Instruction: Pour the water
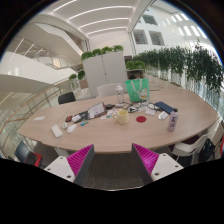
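Hand-held gripper [113, 158] spread wide, nothing between the pink pads, hovering short of the desk [60, 137]. Far across at 12 o'clock, two green bottles [135, 91] upright; contents too small to tell. Near desk centre, a pale cup [122, 116]; at 2 o'clock, a slim white bottle [173, 121].

Gripper [113, 160]: two-finger hand-held unit, seen from its own camera.

Fingers: two, one at either side at the bottom of the view, white bodies with angular, blocky outlines that narrow toward the tips.

Pads [80, 159]: one per finger on the inner face, magenta-pink, wedge-shaped, each with faint ribbing across the surface. The left pad slants inward to the right, the right pad [146, 157] mirrors it.

Cables, screws, markings: too small to tell.

Person: no hand, sleeve or clothing shows.
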Tool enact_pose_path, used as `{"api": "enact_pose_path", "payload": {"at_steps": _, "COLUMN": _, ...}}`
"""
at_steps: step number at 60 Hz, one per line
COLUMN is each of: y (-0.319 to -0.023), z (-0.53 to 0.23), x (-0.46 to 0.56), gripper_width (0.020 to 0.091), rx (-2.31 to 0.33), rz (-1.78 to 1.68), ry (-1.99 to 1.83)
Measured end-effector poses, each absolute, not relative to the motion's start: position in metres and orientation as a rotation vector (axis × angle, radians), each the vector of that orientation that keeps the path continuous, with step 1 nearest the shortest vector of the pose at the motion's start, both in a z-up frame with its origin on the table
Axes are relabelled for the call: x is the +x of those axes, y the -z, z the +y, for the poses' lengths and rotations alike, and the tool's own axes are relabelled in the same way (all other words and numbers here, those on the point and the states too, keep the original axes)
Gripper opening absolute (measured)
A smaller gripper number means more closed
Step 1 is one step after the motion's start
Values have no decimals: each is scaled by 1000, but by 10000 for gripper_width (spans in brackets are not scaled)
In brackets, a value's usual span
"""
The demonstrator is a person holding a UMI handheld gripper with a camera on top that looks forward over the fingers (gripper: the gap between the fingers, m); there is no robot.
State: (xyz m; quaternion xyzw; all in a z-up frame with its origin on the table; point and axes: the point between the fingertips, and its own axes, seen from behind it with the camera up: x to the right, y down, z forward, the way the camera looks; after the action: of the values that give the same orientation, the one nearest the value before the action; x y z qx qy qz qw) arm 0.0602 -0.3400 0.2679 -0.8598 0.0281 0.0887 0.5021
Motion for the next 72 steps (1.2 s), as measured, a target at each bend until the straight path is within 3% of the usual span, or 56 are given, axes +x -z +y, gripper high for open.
{"api": "enact_pose_path", "payload": {"at_steps": 19, "y": -231, "z": -322, "x": 116, "gripper_width": 826, "rx": -2091, "rz": 132, "ry": -176}}
{"api": "enact_pose_path", "payload": {"at_steps": 26, "y": -219, "z": -291, "x": 193, "gripper_width": 819, "rx": -1955, "rz": 103, "ry": -63}}
{"api": "enact_pose_path", "payload": {"at_steps": 33, "y": -184, "z": -251, "x": 283, "gripper_width": 819, "rx": -1888, "rz": 95, "ry": 79}}
{"api": "enact_pose_path", "payload": {"at_steps": 49, "y": -91, "z": -80, "x": 426, "gripper_width": 820, "rx": -1827, "rz": 163, "ry": 161}}
{"api": "enact_pose_path", "payload": {"at_steps": 58, "y": -74, "z": -26, "x": 461, "gripper_width": 816, "rx": -1809, "rz": 140, "ry": 174}}
{"api": "enact_pose_path", "payload": {"at_steps": 60, "y": -66, "z": -2, "x": 462, "gripper_width": 780, "rx": -1796, "rz": 130, "ry": 166}}
{"api": "enact_pose_path", "payload": {"at_steps": 63, "y": -66, "z": 0, "x": 463, "gripper_width": 537, "rx": -1799, "rz": 99, "ry": 166}}
{"api": "enact_pose_path", "payload": {"at_steps": 72, "y": -67, "z": 21, "x": 458, "gripper_width": 519, "rx": -1759, "rz": 71, "ry": 151}}
